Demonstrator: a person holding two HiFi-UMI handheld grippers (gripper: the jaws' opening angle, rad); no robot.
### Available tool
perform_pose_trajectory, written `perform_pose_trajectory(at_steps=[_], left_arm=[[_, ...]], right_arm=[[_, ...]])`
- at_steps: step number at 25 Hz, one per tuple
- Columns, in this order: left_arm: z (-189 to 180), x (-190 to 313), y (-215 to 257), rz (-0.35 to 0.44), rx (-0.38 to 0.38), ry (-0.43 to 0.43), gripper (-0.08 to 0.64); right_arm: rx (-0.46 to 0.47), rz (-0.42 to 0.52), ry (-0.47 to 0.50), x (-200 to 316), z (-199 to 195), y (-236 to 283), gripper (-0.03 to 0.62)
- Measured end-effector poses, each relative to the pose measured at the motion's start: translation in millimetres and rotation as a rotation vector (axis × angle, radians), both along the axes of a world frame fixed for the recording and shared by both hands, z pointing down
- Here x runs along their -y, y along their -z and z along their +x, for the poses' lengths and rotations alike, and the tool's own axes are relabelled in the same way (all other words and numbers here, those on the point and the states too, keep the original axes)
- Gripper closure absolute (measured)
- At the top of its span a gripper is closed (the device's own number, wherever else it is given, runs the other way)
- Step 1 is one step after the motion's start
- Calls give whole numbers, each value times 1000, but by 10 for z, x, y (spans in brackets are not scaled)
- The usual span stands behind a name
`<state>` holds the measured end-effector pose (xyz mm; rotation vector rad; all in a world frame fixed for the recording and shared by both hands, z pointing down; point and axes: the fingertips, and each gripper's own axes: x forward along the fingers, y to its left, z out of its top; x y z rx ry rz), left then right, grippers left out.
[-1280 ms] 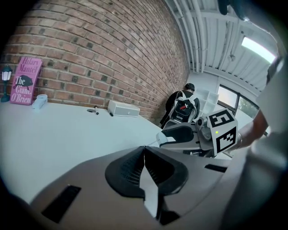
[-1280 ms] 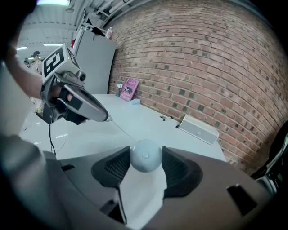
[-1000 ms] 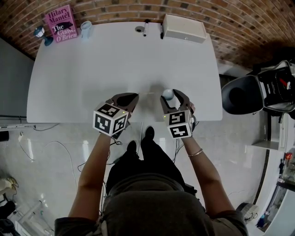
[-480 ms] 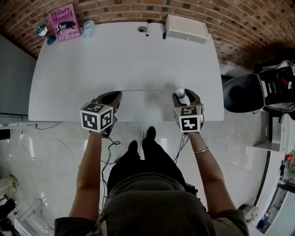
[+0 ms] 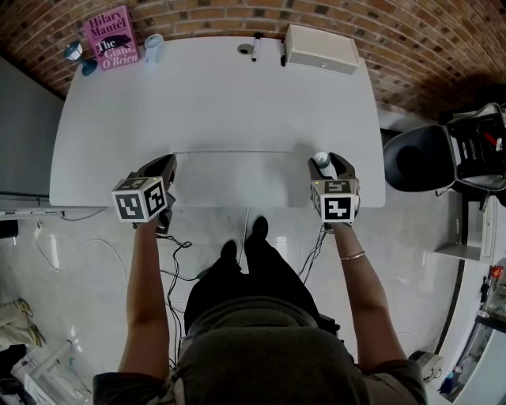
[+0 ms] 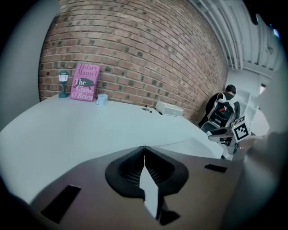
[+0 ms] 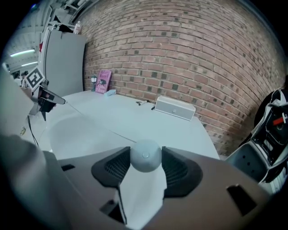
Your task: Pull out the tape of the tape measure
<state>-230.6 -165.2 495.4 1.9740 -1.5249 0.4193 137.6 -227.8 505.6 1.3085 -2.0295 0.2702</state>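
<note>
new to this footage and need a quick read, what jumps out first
A thin tape stretched straight over the white table's near side, from the round tape measure clamped in the right hand-held gripper to the left hand-held gripper, shut on its end. Next, the pink book against the brick wall at the table's far left corner.

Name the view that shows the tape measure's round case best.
Right gripper view: the case sits large between the fingers. Head view shows it small; in the left gripper view it can't be made out.

Pink bk (image 5: pixel 110 37): "Hilary Mantel", "The Giant, O'Brien".
</note>
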Motion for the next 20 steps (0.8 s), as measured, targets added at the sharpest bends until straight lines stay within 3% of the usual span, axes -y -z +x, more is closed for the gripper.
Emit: perform_pose_trajectory(at_steps=[5,11,20], left_arm=[[-70,-11,-18,-2,0,26,535],[270,20,-103,-18,-23,-23,535],[504,74,-184,-36,-38,-49,535]], right_arm=[[-13,1,16,51,74,-28,371],[-24,-5,63,64,-36,-68,370],[-21,-26,37,107,138,-138,370]])
